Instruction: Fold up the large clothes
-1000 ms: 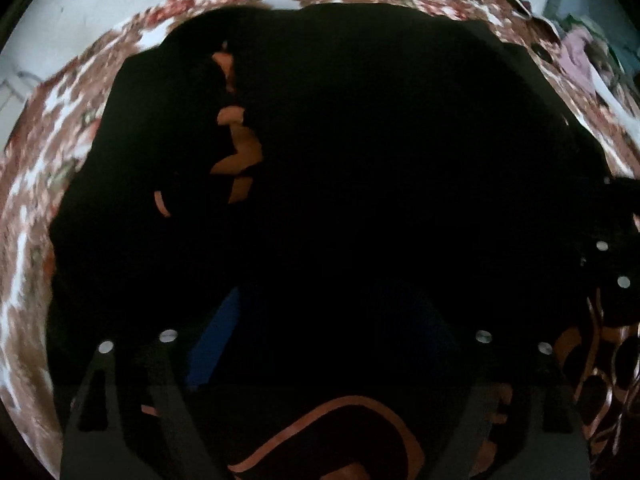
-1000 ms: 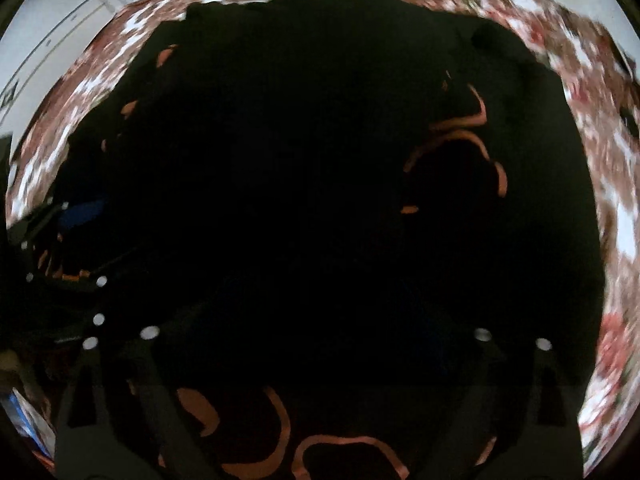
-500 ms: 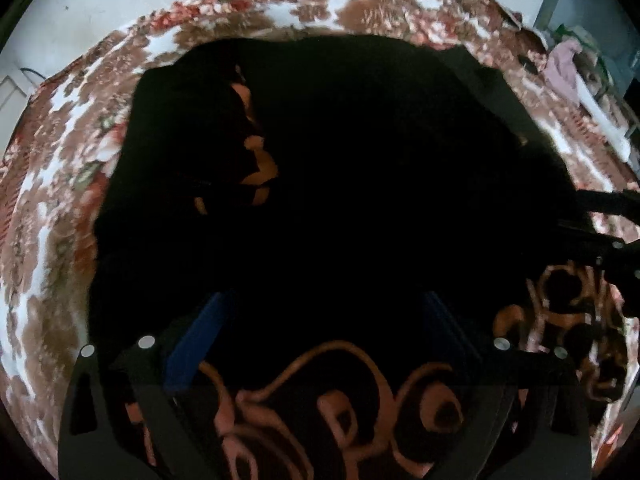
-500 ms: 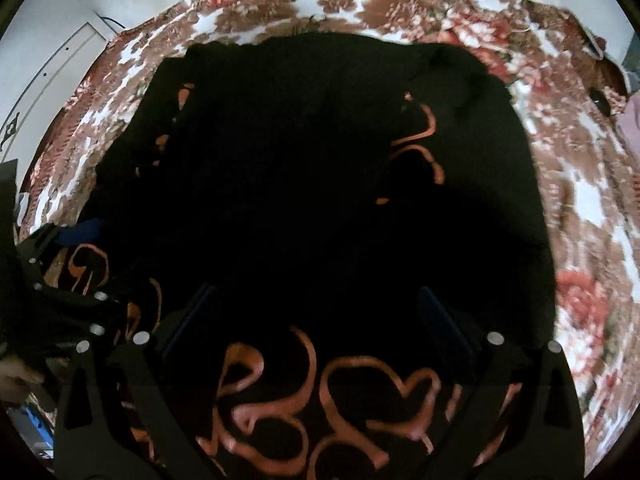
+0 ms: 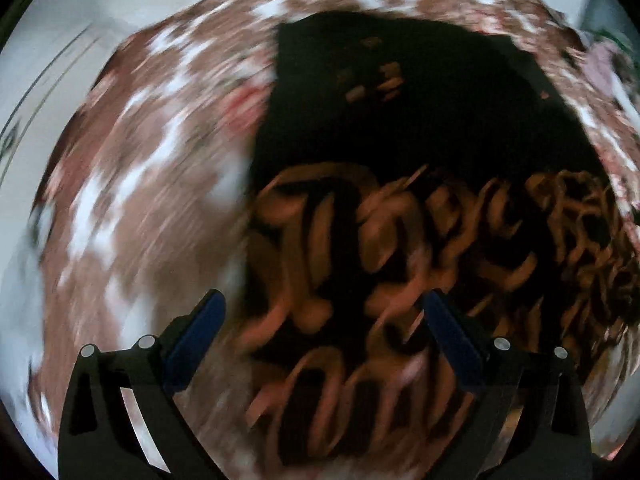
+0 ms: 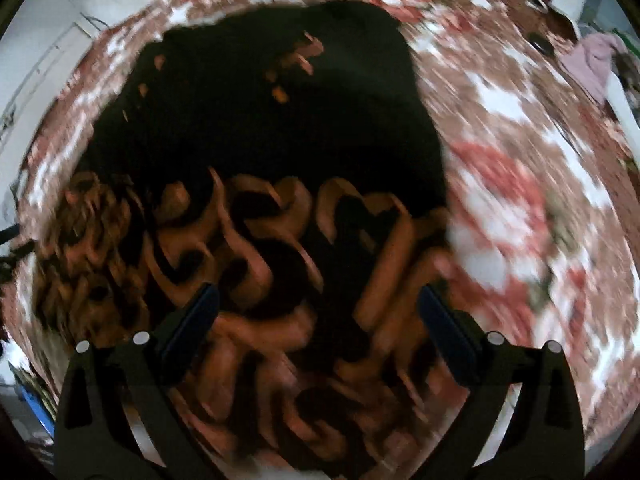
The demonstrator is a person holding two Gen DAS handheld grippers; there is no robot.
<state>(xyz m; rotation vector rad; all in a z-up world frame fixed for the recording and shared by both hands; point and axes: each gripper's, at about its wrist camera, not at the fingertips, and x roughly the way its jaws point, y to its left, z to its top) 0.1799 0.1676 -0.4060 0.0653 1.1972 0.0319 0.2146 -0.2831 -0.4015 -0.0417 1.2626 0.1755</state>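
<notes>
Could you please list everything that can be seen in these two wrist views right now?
Garment: one, black with orange looping lettering, lying spread on the floral cloth, below both claws.
Floral cloth: one, brown, red and white, covering the surface under the garment.
Floor: pale grey, around the far edge of the cloth.
Pile of other clothes: pinkish, at the far right edge; too blurred to count.
Left claw: one, black with blue pads, jaws wide apart, nothing held; it has just been opening.
Right claw: one, black with blue pads, jaws wide apart, nothing held.
</notes>
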